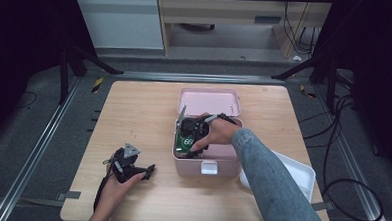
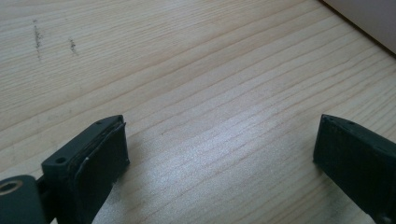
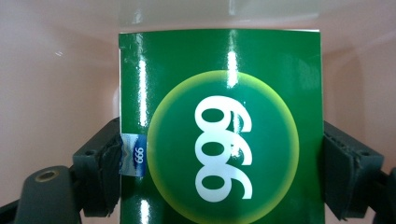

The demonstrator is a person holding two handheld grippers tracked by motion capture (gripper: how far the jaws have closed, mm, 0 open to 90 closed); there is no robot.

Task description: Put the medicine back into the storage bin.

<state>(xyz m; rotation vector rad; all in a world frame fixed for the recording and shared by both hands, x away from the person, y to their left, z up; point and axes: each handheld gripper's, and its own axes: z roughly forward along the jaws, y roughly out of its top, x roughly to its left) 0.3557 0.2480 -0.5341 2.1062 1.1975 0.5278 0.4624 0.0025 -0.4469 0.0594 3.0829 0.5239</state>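
Holding a green box (image 3: pixel 219 135) printed 999 inside the open pink case (image 1: pixel 207 163), near the tabletop's (image 1: pixel 134 113) front edge at mid-width | right gripper (image 1: pixel 191 140): jaws pinching the box's two sides | left gripper (image 1: pixel 131 168): resting toward the front-left corner, jaws spread over bare wood | white tray (image 1: pixel 301 175): front-right corner

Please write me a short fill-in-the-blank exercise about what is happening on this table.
1. The right gripper holds a green box inside a ____ case.
2. The white figures printed on the green box read ____.
3. The left gripper has its jaws ____ over bare wood.
4. The case's lid stands ____.

Missing words: pink; 999; open; open
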